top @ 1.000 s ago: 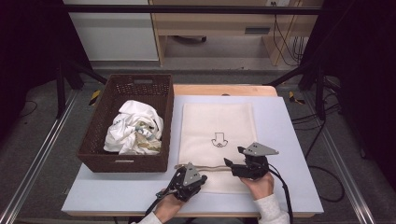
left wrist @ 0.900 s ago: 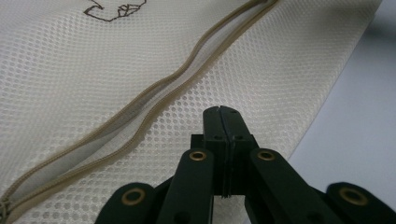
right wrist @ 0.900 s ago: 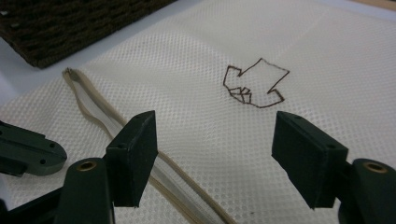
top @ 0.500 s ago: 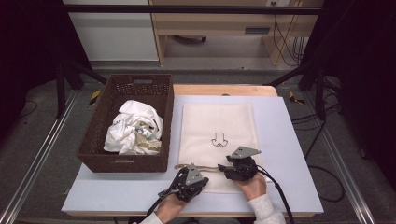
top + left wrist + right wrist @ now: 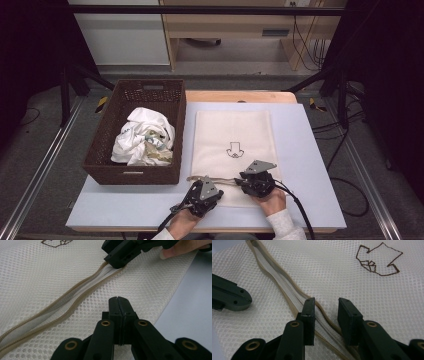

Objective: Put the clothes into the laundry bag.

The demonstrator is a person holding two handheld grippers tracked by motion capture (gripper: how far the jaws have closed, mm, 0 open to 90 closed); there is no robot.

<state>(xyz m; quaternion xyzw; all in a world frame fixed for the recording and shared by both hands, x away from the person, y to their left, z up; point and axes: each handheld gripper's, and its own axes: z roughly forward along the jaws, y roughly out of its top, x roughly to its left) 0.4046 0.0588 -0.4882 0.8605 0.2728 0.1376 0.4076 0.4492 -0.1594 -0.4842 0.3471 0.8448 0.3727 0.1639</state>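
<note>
Two grippers work at the near edge of a cream mesh bag (image 5: pixel 234 150) that lies flat on the pale blue table (image 5: pixel 310 165), its far edge near the table's wooden far strip. The left gripper (image 5: pixel 119 305) has its jaws pressed together with nothing between them, resting over the mesh close to the bag's near edge, where bare table shows just beyond. The right gripper (image 5: pixel 326 305) has its jaws spread, straddling the tan zipper (image 5: pixel 287 297) that runs left to right across the near part of the bag; the zipper's two tapes gape slightly apart, showing white lining between them. In the high view the right gripper (image 5: pixel 256 179) sits just right of the left gripper (image 5: pixel 202 192), both held from the table's near side. The mesh is a fine honeycomb weave, soft and slightly rippled, with a small brown outline drawing (image 5: pixel 378 261) stitched near its middle. Left of the bag, almost touching it, a dark brown woven basket (image 5: pixel 131 172) holds crumpled white cloth (image 5: pixel 142 137). Right of the bag a broad strip of table lies open.
</note>
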